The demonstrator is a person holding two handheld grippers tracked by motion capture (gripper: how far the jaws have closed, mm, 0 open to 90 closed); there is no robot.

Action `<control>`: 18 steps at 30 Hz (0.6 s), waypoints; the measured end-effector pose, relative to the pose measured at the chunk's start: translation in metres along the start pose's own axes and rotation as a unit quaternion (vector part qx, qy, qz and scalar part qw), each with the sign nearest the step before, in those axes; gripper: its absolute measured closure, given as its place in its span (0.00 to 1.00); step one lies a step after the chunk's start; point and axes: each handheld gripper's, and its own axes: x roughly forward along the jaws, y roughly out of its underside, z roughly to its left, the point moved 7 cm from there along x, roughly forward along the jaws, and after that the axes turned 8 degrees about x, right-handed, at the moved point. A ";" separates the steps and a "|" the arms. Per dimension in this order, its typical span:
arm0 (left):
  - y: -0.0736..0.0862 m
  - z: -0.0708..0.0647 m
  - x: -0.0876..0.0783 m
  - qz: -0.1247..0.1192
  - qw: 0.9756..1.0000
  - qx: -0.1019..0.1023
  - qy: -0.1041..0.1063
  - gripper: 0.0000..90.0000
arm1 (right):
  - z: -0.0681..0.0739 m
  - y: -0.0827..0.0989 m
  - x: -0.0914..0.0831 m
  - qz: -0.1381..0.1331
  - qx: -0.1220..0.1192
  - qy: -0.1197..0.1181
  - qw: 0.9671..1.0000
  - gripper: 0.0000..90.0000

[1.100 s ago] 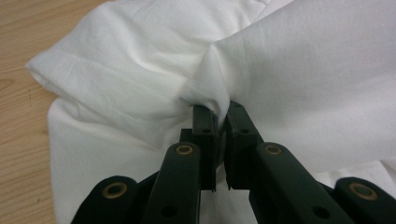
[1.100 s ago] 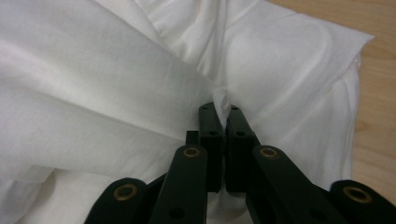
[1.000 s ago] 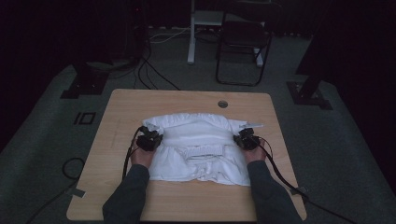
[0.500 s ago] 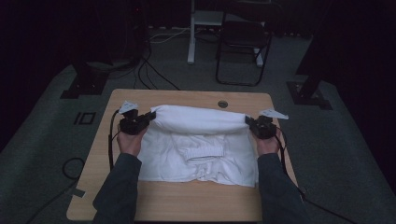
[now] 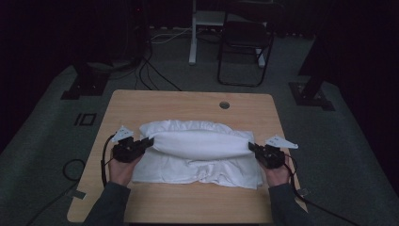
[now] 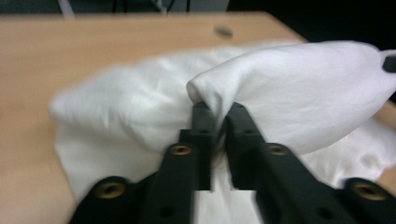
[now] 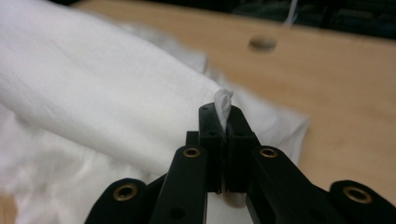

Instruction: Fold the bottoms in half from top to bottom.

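Garment: white cloth garment, looks like a shirt, lying mid-bench, one edge lifted up off the rest into a puffy roll between the two grippers
Near edge: bottom layer sits flat and a bit rumpled on the bench, closest to the person's sleeves
Left gripper: left gripper pinches the left end of the raised fold; its own view shows fabric bunched between the jaws, which have just been easing open a bit, pads look like they're on the cloth
Right gripper: right gripper clamped narrow on the right end, a little tuft of fabric poking up out of the jaws in its own view
Progress: reads as mid-fold, edge picked up and carried roughly over the middle, not laid down yet
Left to do: guessing the fold has to land flat on the far part, then probably more folds
Far side: bare wood and a round cable hole, then a dark chair on the floor
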 end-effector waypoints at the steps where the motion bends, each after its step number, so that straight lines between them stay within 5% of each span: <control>1: 0.001 0.003 -0.002 -0.005 1.000 -0.004 -0.007 0.72 | 0.001 0.003 0.000 0.006 -0.001 -0.003 1.000 0.86; 4: -0.011 0.006 -0.010 -0.024 0.999 -0.013 -0.017 0.62 | 0.003 -0.005 -0.005 -0.012 0.004 -0.006 1.000 0.62; 9: -0.044 -0.013 0.008 -0.026 1.000 0.011 -0.015 0.63 | 0.031 -0.037 0.001 -0.040 -0.017 -0.010 0.999 0.62; 13: -0.053 -0.037 0.049 0.004 1.000 0.030 0.004 0.65 | 0.058 -0.043 0.041 -0.013 -0.031 -0.017 0.999 0.66; 18: -0.026 -0.060 0.099 0.076 0.995 0.052 0.023 0.67 | 0.067 -0.028 0.086 0.038 -0.021 -0.011 0.999 0.67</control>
